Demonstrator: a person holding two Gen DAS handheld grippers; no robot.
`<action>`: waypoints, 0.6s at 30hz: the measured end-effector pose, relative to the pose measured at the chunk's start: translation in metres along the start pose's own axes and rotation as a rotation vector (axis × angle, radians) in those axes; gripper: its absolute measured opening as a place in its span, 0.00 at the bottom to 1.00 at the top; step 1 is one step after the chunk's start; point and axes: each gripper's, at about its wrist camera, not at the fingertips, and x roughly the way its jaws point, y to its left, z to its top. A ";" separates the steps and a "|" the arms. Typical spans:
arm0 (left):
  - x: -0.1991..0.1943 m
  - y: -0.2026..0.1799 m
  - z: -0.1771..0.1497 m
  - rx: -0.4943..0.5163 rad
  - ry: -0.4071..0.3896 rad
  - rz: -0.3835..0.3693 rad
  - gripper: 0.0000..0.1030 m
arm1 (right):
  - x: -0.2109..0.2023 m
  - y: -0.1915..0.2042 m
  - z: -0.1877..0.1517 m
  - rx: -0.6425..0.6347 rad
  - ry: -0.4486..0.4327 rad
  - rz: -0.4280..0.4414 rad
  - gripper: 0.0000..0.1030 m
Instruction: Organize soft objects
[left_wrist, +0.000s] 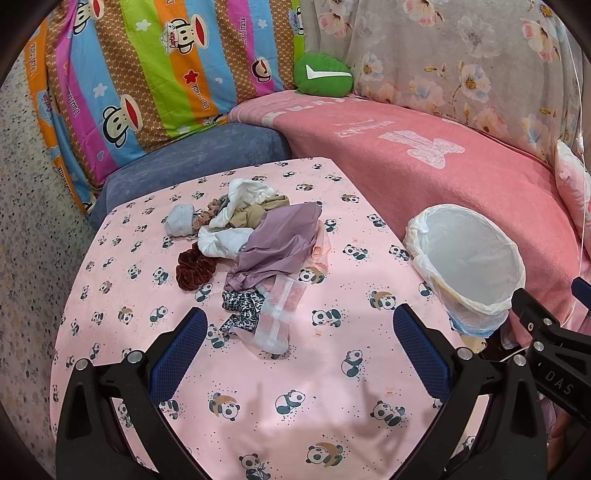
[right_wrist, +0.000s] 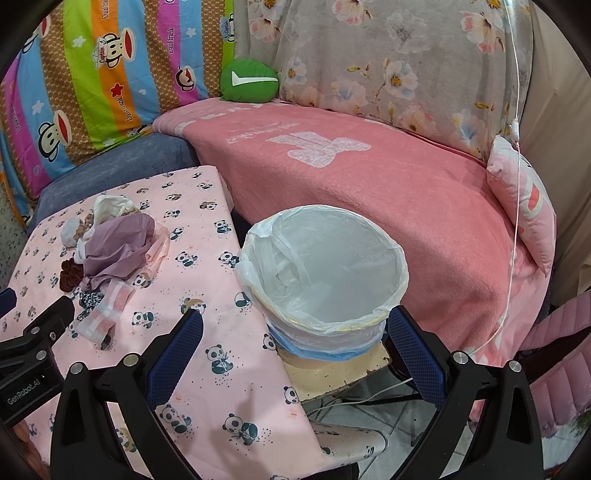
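Here, left gripper spread wide, blue pads apart and gripping nothing, poised above the panda-print cloth just short of the heap of soft things. Right gripper likewise spread wide and bare, straddling the near rim of the bin in the right wrist view.

Heaped mid-cloth: a mauve garment draped over the centre, white cloths tangled behind and to its left, a beige piece between them, a pale grey rolled item at the far left edge of the heap. Dark red scrunchie touching the heap's near left side. Leopard-print strip nearest the left gripper, lying just beside a pink-and-white checked cloth that partly covers it.

Off the cloth's right edge, a round bin lined with a white plastic bag, open mouth up, standing on a cream stool, nothing visible inside. Behind, a pink blanket over a sofa seat, a green cushion at its back.
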 end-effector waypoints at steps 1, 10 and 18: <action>0.000 0.000 0.000 -0.001 0.000 0.000 0.93 | 0.000 0.000 0.000 0.000 0.000 0.000 0.95; 0.000 -0.001 0.000 0.000 -0.002 -0.002 0.93 | 0.000 -0.001 0.000 0.001 0.000 0.000 0.95; -0.005 -0.008 0.003 0.004 -0.017 -0.008 0.93 | 0.000 -0.004 0.000 0.010 -0.004 0.004 0.95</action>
